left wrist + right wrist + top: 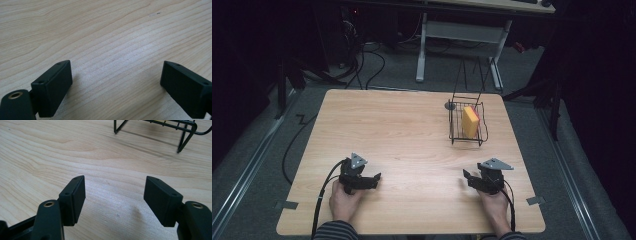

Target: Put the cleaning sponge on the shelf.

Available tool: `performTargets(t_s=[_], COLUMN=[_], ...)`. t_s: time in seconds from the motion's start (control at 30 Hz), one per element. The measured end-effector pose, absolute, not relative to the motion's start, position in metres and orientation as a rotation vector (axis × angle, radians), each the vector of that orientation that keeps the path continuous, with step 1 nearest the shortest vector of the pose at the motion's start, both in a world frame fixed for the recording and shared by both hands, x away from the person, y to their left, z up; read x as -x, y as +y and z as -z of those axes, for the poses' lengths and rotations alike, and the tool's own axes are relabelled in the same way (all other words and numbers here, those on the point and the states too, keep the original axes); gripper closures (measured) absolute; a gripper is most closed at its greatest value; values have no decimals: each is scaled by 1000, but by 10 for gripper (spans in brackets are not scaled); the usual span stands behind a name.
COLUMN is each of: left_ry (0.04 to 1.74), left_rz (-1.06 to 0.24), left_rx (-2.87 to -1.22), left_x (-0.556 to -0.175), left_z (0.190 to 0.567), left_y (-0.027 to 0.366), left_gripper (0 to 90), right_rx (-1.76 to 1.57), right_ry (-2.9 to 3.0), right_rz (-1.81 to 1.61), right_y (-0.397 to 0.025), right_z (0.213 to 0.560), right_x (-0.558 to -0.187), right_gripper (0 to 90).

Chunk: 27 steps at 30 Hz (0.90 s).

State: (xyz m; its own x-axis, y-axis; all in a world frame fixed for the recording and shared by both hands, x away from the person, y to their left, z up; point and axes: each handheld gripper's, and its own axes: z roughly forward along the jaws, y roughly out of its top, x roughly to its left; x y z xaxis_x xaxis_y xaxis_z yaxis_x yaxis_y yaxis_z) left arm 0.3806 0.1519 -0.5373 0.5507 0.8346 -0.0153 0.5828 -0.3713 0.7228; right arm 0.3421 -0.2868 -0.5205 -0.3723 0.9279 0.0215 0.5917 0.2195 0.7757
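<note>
Two grippers rest low at the near edge of the table [412, 135], and the wire basket [467, 124] is the landmark for both. In the high view the yellow sponge [470, 121] stands on edge inside that basket, its long axis running from the near side to the far side. The right gripper [473, 179] sits nearer the basket, almost straight in front of it; the left gripper [371, 180] lies well apart, off to the basket's left. By my judgement the right hand has the shorter reach.

In the left gripper view the left gripper [116, 80] has its jaws wide apart, bare wood between them.

In the right gripper view the right gripper [115, 195] is likewise spread wide and empty, with the basket's [155, 125] feet just ahead, a closeness the high view understates.
</note>
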Motion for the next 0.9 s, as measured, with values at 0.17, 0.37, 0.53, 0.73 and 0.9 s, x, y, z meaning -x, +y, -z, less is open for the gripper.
performTargets(t_s=[0.17,0.37,0.53,0.73,0.9], left_ry=[1136,1137,1137,1138,1136], left_rz=[-467,-467,-467,-467,-469], left_rx=[-2094,-2091,-2091,-2090,-2096], left_x=[-381,-381,-380,-380,-380], left_z=[537,537,537,537,537], left_y=[152,152,152,152,152], left_gripper=[109,110,110,111,113], right_rx=[-1404,-1400,-1412,-1428,-1417], right_ry=[2055,2065,2073,2092,2095], right_rz=[-975,-950,-930,-887,-880], right_y=[-286,-285,-284,-282,-281], right_z=[522,525,527,531,531], right_x=[-344,-346,-348,-350,-350], right_gripper=[344,344,343,339,335])
